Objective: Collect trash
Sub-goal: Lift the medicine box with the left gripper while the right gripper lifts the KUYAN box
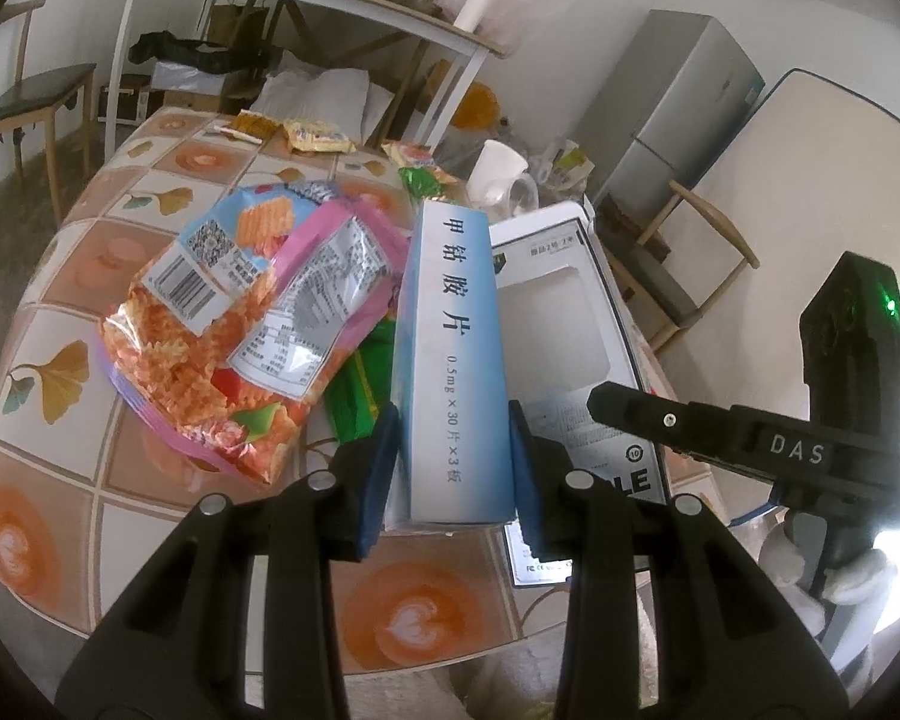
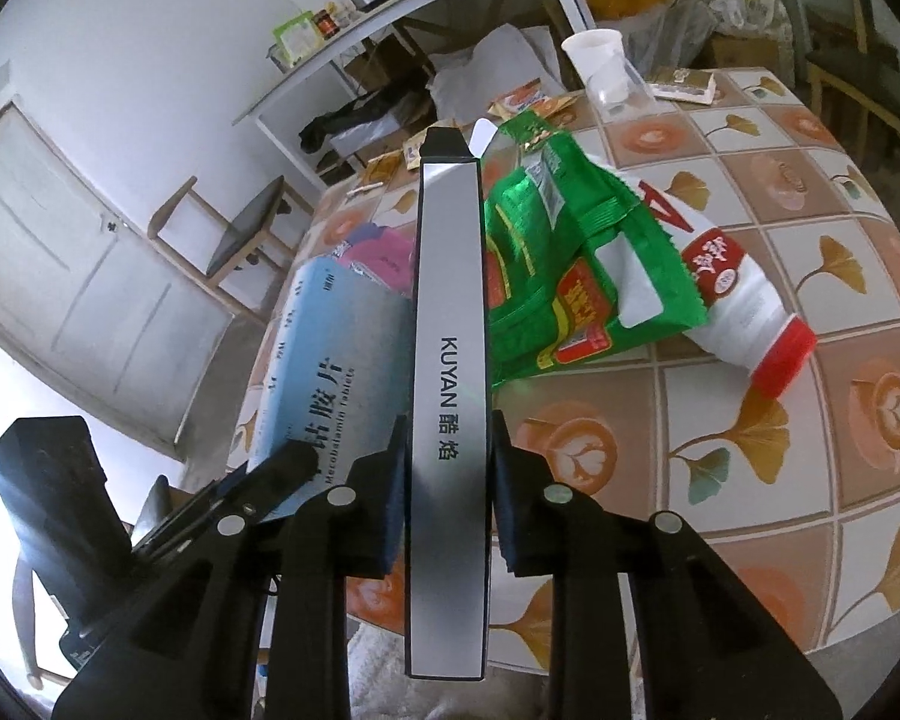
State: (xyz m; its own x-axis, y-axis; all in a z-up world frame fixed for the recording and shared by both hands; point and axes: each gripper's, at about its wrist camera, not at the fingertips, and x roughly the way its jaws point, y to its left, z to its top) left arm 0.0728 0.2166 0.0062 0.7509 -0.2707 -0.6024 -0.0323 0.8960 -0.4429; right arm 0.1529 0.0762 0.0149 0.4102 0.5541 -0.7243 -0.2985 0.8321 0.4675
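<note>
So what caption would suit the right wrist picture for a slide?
Right gripper clamps a silver KUYAN box on edge above the tiled table, beside green snack bags.

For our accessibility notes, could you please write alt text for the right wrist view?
The right gripper clamps a long silver box marked KUYAN, held edge-up over a tiled table. Right of it lie a green snack bag and a tipped white bottle with a red cap; left, a pale blue medicine box.
</note>
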